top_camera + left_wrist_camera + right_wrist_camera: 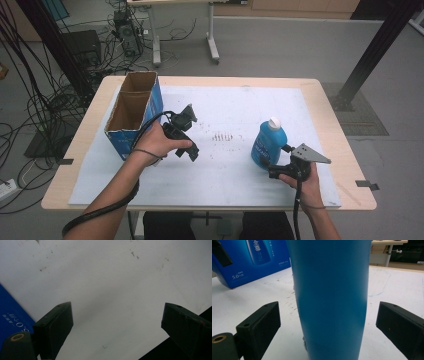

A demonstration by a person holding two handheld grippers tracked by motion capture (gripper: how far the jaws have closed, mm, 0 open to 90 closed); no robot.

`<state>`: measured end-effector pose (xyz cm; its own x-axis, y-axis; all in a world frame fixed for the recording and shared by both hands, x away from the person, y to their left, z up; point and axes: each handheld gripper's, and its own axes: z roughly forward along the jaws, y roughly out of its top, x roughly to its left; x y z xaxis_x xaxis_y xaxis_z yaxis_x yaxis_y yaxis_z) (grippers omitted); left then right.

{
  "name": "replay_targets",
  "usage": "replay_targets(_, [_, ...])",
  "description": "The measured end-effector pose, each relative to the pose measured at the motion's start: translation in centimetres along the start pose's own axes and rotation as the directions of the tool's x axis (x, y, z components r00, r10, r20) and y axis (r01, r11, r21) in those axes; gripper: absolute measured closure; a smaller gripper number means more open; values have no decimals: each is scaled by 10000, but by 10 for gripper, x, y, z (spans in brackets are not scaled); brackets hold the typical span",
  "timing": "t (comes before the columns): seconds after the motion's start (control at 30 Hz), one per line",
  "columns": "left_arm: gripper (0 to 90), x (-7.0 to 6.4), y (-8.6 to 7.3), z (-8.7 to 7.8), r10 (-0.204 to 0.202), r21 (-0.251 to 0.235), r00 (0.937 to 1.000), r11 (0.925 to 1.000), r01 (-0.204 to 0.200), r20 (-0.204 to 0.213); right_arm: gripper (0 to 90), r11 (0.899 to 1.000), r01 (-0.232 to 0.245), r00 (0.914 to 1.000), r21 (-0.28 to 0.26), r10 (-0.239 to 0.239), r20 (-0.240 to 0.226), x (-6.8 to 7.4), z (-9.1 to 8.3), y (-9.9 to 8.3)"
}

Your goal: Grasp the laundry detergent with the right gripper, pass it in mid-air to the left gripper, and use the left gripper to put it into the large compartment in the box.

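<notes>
Right hand-held gripper (328,322) stands with its jaws wide apart — one on each side of the upright blue bottle (330,297), neither touching it. That bottle stands on the white sheet of the desk (345,165), right of centre. Left hand-held gripper (117,327), jaws also spread and empty, hangs over the sheet just beside the open blue box (131,116).

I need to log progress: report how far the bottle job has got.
Nothing looks done: the blue bottle stands upright on the white mat, apart from the open blue carton. In hand: the right hand-held gripper is open with its jaws either side of the bottle, not yet closed. Left to do: grip and lift. The left hand-held gripper is open by the carton.
</notes>
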<state>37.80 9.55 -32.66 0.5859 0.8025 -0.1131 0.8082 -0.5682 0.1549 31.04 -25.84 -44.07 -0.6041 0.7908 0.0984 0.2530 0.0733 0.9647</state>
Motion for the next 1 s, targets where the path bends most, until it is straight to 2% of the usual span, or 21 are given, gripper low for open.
replay_targets(0.73, [108, -2, 3, 2, 169, 89, 9998, 9998, -170, 44, 59, 9997, -45, 10000, -246, 45, 13, -2, 19, 4])
replay_targets(1.0, [108, -7, 6, 2, 243, 66, 9997, 9997, -243, 100, 60, 9996, -129, 9999, -242, 129, 16, -1, 22, 4])
